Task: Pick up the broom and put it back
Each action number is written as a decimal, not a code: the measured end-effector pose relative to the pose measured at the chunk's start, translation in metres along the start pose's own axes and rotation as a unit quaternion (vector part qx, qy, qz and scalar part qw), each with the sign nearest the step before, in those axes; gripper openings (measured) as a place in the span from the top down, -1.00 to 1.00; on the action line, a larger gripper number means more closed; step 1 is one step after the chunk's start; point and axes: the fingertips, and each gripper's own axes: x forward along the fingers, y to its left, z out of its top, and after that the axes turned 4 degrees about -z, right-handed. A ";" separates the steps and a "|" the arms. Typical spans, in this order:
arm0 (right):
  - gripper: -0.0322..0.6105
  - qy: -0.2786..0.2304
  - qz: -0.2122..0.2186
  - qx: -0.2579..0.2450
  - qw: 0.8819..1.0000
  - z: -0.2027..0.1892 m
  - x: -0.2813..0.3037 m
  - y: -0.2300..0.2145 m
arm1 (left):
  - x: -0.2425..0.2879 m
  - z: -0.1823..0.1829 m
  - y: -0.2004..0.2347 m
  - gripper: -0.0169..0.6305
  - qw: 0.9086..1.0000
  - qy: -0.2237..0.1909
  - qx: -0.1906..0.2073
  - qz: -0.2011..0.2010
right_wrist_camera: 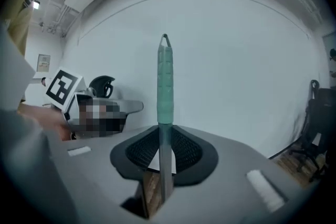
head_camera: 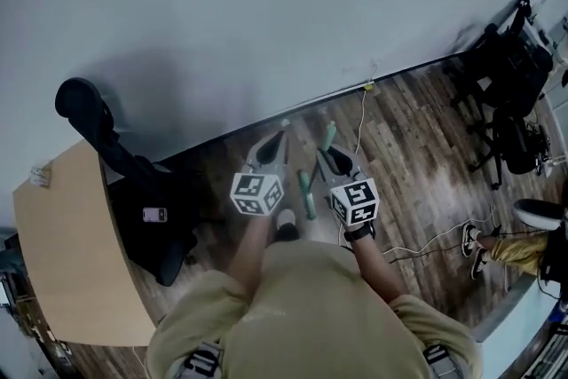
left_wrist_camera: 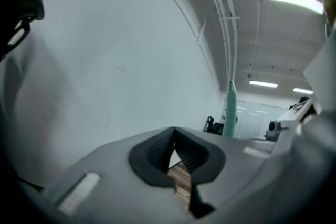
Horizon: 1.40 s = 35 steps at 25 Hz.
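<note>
One narrow grip bears it all: the right tool [right_wrist_camera: 161, 159] clamps the upright broom [right_wrist_camera: 165, 92] on its thin shaft, the left tool [left_wrist_camera: 175, 153] is closed and empty, so a swing could twist it loose.

Khaki tee [head_camera: 311, 306], blk wrist strap [head_camera: 358, 232], grey left gripper [head_camera: 277, 140] & right gripper [head_camera: 332, 153] w/ b/w marker cubes [head_camera: 257, 193], blk ribbed jaws

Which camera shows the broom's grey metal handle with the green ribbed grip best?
The right gripper view: the broom handle stands upright and sharp, its shaft clamped in the right gripper. The left gripper view catches only the green grip off to the side; the head view sees the handle foreshortened from above.
</note>
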 end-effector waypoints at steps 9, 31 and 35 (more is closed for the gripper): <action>0.65 0.092 0.025 -0.052 0.994 -0.059 0.138 -0.025 | 0.004 -0.040 0.135 0.95 0.990 0.039 -0.058 0.119; 0.64 0.269 0.228 -0.044 0.935 -0.179 0.373 -0.109 | 0.142 -0.084 0.252 0.95 0.942 0.059 -0.116 0.308; 0.63 0.289 0.210 -0.043 0.933 -0.203 0.390 -0.124 | 0.149 -0.103 0.263 0.95 0.933 0.073 -0.133 0.327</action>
